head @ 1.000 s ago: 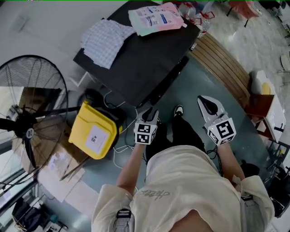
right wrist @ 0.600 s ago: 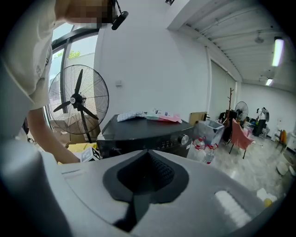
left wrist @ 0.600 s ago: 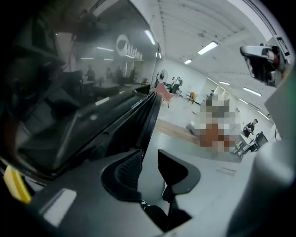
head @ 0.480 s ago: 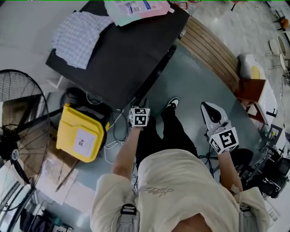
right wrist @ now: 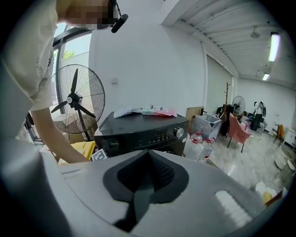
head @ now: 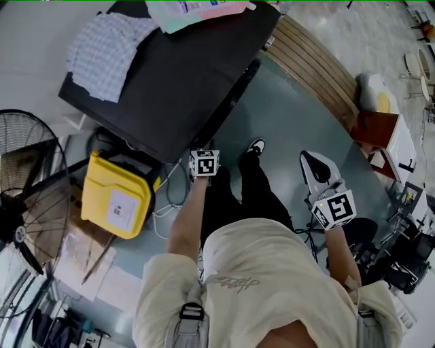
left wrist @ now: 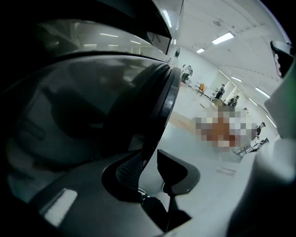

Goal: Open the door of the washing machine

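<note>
You're standing over the black washing machine [head: 177, 81], its front toward you and its round door [left wrist: 88, 111] filling most of the left gripper view. Your left tongs [left wrist: 147, 159] are right up at that door, pointed downward. They stand spread and have just been closing in, with the door's dark curved rim [left wrist: 163, 106] running down between them. The ribbed left pad [left wrist: 128, 170] sits just beside the rim, while pale floor shows between the rim and the other side, so nothing is pinched. Whether the door has come away from the machine, you cannot tell from these views.

Your right tongs [right wrist: 149, 158] are pressed together with nothing in them, well apart from the machine at your right side and aimed toward its control panel [right wrist: 152, 136].

On the machine's top lie a checked cloth [head: 102, 54] and some pastel packets [head: 194, 8]. A yellow box [head: 119, 204] sits on the floor just left of the machine, with a standing fan [head: 27, 204] beyond it.
</note>
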Demonstrator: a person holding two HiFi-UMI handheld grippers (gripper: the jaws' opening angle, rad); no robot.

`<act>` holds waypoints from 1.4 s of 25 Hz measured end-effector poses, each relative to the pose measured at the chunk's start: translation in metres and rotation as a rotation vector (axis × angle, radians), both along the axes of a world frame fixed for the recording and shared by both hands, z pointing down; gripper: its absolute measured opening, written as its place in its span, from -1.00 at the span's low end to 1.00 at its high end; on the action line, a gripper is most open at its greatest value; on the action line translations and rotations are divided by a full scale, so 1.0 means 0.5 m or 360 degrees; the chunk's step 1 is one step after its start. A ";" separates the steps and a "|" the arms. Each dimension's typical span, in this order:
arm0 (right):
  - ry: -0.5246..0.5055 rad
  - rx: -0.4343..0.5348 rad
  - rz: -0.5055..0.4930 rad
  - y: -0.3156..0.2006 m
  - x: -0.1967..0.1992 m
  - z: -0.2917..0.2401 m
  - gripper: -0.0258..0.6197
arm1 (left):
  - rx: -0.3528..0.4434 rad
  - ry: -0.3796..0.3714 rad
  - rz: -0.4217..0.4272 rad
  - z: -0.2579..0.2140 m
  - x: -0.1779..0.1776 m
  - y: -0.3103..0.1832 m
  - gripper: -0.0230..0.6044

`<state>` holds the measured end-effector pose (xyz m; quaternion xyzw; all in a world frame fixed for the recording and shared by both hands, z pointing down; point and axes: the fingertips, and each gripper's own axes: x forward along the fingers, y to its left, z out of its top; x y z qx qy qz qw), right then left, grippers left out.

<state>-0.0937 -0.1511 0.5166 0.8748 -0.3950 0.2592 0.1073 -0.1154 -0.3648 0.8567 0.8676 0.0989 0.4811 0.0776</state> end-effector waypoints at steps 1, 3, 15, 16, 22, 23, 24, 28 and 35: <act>-0.0002 0.0004 -0.0010 -0.003 0.001 0.001 -0.92 | 0.0004 -0.0008 0.0002 0.001 0.001 0.000 -0.56; -0.0008 0.0011 -0.0019 -0.006 0.004 0.003 -0.92 | 0.0023 -0.0020 0.0002 0.002 0.004 -0.002 -0.56; -0.0036 0.0046 0.0071 0.032 0.002 0.024 -0.92 | 0.0180 -0.0055 0.0078 0.008 -0.005 0.000 -0.67; -0.0038 0.0048 0.0078 0.036 0.002 0.024 -0.92 | 0.0184 -0.0058 0.0080 0.007 -0.005 0.002 -0.68; -0.0032 0.0064 0.0109 0.047 -0.002 0.026 -0.92 | 0.0180 -0.0073 0.0089 0.009 -0.005 0.009 -0.68; -0.0032 0.0062 0.0112 0.049 -0.003 0.026 -0.92 | 0.0173 -0.0077 0.0092 0.009 -0.007 0.011 -0.68; -0.0032 0.0059 0.0117 0.051 -0.004 0.026 -0.92 | 0.0165 -0.0082 0.0104 0.010 -0.010 0.016 -0.68; -0.0033 0.0056 0.0141 0.060 -0.004 0.029 -0.92 | 0.0156 -0.0080 0.0176 0.013 -0.023 0.052 -0.68; -0.0025 0.0052 0.0156 0.064 -0.006 0.028 -0.92 | 0.0040 -0.0136 0.0152 0.015 -0.039 0.111 -0.68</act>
